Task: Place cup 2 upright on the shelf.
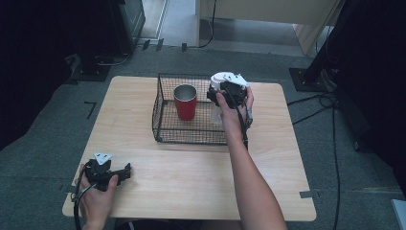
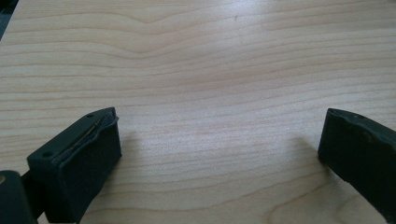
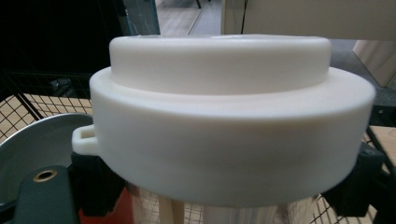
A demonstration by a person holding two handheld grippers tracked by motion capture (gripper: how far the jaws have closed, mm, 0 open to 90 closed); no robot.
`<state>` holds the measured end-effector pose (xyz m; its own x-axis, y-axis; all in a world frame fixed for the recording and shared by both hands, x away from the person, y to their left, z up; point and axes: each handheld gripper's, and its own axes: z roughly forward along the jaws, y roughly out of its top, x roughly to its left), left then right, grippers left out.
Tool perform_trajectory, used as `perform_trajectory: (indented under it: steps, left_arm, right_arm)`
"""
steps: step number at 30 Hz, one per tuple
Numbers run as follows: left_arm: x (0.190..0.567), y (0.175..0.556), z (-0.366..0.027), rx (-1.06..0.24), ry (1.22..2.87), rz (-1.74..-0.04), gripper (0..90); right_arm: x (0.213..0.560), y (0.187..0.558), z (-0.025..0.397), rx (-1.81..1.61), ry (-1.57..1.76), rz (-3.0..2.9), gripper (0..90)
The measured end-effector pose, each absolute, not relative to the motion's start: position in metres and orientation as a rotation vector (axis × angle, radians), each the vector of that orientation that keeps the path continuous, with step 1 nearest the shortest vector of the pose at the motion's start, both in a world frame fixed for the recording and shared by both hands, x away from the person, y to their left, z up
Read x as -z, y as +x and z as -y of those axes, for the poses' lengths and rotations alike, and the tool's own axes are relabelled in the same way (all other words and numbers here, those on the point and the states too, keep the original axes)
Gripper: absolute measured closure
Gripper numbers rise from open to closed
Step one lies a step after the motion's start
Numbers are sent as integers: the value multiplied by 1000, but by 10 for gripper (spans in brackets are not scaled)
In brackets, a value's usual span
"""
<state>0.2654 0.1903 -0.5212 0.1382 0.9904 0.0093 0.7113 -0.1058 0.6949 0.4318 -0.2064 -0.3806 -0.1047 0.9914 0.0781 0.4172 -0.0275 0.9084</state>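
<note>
The right gripper [image 1: 225,93] squeezes a jar [image 1: 219,109] just under its white lid [image 3: 229,116]. The jar is in the wire basket [image 1: 165,129], up off its floor, beside a red cup [image 1: 185,103]. The left gripper [image 1: 122,173] rests on the table [image 1: 191,177], jaws wide apart, holding nothing.

A lab or test room, not a home: a bare wooden desk [image 1: 191,177] stands alone on grey carpet [image 1: 43,158] marked with tape [image 1: 90,109], cables [image 1: 335,143] trail over the floor, and black stand bases [image 1: 306,79] flank it
</note>
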Motion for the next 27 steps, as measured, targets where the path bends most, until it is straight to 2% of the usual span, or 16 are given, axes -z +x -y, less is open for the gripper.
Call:
perform_trajectory:
  steps: [15,27]
  left_arm:
    - [521,265,-190,-668,1878,-1629,0]
    - [521,265,-190,-668,1878,-1629,0]
  right_arm:
    - [411,454,195,-1105,1544,-1568,157]
    - [423,453,195,-1099,1547,-1586,157]
